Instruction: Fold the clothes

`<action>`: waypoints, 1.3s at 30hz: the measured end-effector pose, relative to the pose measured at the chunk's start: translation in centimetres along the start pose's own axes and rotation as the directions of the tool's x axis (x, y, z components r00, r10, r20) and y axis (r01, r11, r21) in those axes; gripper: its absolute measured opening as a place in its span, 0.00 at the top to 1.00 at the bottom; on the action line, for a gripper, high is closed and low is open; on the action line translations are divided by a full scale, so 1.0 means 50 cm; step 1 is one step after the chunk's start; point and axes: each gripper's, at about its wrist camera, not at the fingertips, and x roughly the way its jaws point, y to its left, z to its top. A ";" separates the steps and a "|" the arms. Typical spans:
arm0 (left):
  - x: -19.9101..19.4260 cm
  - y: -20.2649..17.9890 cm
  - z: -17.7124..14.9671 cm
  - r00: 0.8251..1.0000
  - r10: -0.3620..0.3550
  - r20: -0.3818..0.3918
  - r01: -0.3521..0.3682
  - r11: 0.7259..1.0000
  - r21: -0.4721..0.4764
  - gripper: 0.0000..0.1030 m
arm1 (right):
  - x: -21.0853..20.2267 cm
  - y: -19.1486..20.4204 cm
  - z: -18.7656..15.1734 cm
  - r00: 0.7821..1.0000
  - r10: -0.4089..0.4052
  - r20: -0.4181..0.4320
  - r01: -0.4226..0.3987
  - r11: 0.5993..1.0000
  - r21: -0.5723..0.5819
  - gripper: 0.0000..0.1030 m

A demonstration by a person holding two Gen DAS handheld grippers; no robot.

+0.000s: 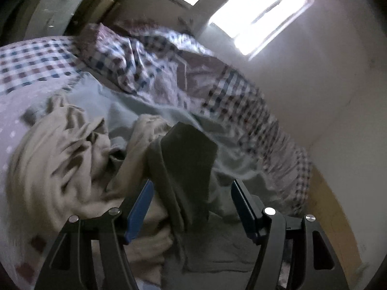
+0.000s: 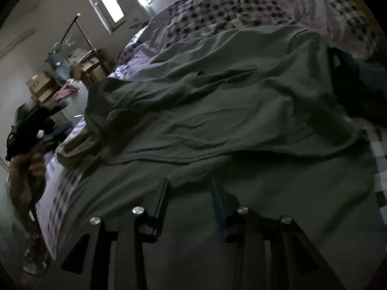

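Observation:
A grey-green garment (image 2: 229,101) lies spread and wrinkled across the bed. My right gripper (image 2: 189,188) is open, its jaws a little apart just above the garment's near part. In the left wrist view a fold of the same grey-green cloth (image 1: 191,164) stands up between my left gripper's (image 1: 192,188) wide-open blue fingers (image 1: 140,207), not pinched. A crumpled beige garment (image 1: 60,159) lies to the left of it. The left gripper and the hand holding it also show at the left edge of the right wrist view (image 2: 31,123).
The bed has a checked quilt (image 1: 169,72) bunched along the wall side and a dotted sheet (image 1: 14,111). A window (image 1: 254,17) is in the white wall. Cardboard boxes (image 2: 41,84) and clutter stand beside the bed. A dark garment (image 2: 358,84) lies at right.

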 end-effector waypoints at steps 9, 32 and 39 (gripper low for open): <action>0.091 0.001 0.058 0.987 0.159 -0.001 -0.159 0.986 -0.047 0.81 | -0.022 -0.039 0.014 1.000 -0.004 0.029 0.002 0.997 0.071 0.61; 0.056 -0.047 0.022 0.988 0.157 -0.016 -0.156 0.987 0.046 0.41 | -0.054 -0.074 0.024 0.997 0.053 0.058 -0.063 0.982 0.179 0.57; 0.128 -0.021 0.035 0.960 0.275 -0.057 -0.274 0.962 0.017 0.41 | -0.065 -0.082 0.028 0.996 0.060 0.068 -0.072 0.978 0.193 0.57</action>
